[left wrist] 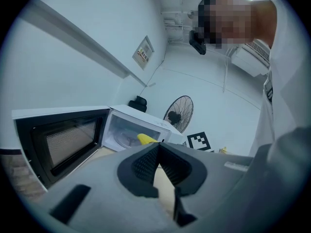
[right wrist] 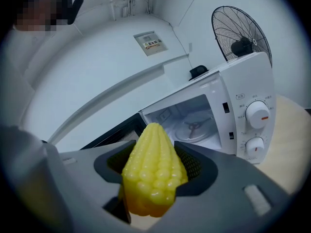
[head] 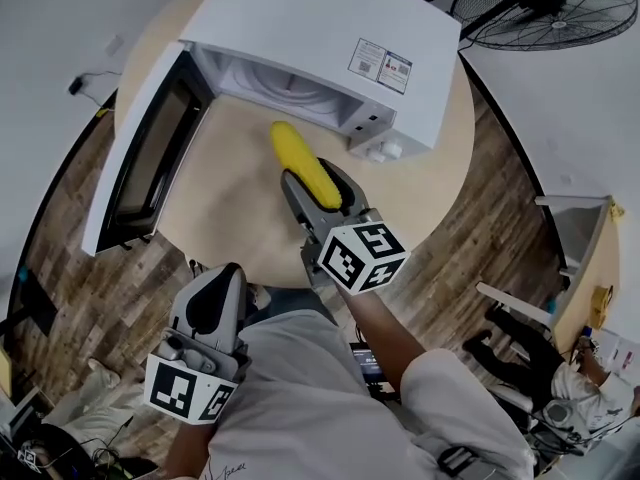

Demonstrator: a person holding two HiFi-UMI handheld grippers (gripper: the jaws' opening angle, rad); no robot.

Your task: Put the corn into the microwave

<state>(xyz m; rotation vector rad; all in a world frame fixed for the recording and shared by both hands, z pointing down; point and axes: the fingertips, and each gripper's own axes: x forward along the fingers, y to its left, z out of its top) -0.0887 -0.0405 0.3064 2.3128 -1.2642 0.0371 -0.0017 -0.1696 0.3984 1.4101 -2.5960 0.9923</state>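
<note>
A yellow corn cob [head: 303, 162] [right wrist: 153, 171] sits lengthwise between the jaws of my right gripper [head: 318, 185] [right wrist: 154, 161], which is shut on it. The cob's tip points at the open cavity of the white microwave [head: 320, 28] [right wrist: 243, 96], just in front of the opening and above the table. The microwave door [head: 140, 158] is swung wide to the left. The glass turntable [right wrist: 194, 127] inside is bare. My left gripper [head: 218, 293] [left wrist: 158, 147] hangs low by the person's body, shut, with nothing held. The left gripper view also shows the corn [left wrist: 146, 139] in front of the microwave [left wrist: 141, 125].
The microwave stands on a round light-wood table [head: 430, 188] over wood-plank floor. A standing fan [head: 545, 3] is behind the microwave at the right. A seated person [head: 560, 378] and a desk [head: 585, 258] are at the right.
</note>
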